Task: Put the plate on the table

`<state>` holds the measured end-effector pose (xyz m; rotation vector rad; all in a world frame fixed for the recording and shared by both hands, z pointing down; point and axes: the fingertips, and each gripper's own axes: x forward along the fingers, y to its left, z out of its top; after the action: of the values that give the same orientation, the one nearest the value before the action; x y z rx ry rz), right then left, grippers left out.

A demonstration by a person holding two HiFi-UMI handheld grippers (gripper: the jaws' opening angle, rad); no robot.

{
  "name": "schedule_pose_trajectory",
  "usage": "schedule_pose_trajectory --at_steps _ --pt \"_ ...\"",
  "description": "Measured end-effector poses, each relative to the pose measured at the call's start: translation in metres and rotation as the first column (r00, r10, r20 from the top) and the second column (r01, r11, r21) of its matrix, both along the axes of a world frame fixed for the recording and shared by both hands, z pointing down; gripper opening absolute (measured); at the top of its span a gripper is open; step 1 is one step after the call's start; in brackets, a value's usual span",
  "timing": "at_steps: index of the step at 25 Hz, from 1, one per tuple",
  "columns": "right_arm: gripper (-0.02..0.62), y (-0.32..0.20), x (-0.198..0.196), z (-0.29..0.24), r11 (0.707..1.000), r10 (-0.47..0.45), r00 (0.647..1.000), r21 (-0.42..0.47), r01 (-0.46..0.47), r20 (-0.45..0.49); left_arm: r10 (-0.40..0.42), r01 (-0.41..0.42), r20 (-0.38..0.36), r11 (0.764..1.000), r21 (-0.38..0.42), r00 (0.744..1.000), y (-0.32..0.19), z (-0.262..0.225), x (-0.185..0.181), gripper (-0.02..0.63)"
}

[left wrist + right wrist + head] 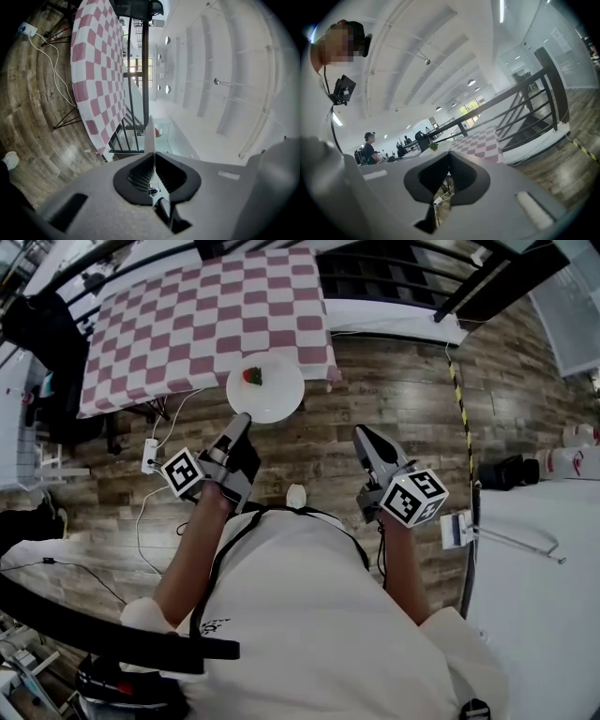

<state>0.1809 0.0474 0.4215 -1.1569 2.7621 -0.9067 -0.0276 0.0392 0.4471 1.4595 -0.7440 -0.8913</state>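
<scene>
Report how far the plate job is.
Done: the plate, strawberry on it, is picked up. In hand: the left gripper holds its rim, at the edge of the checkered table. Left: set it down there, let go. The right gripper is shut, empty.

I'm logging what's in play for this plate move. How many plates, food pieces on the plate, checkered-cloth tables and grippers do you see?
plate: 1
red-and-green food piece on it: 1
checkered-cloth table: 1
grippers: 2, the left gripper and the right gripper
Total: 5
</scene>
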Motion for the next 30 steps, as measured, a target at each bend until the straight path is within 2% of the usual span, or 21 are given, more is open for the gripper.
schedule_pose_trajectory --at_steps 8,17,30 --pt "0.008 -0.011 0.019 0.006 1.0 -0.007 1.0 -0.009 0.007 0.017 -0.009 0.009 0.009 1.0 -0.013 1.0 -0.009 0.0 0.018 0.02" --pt "0.008 -0.015 0.031 0.011 1.0 0.015 1.0 -0.016 -0.015 0.026 -0.015 0.016 0.02 1.0 -0.003 1.0 -0.024 -0.004 0.014 0.02" --pt "0.008 -0.068 0.021 0.008 0.998 0.067 0.998 -0.007 -0.067 0.001 0.041 -0.041 -0.008 0.999 0.009 0.999 -0.089 0.001 0.011 0.021"
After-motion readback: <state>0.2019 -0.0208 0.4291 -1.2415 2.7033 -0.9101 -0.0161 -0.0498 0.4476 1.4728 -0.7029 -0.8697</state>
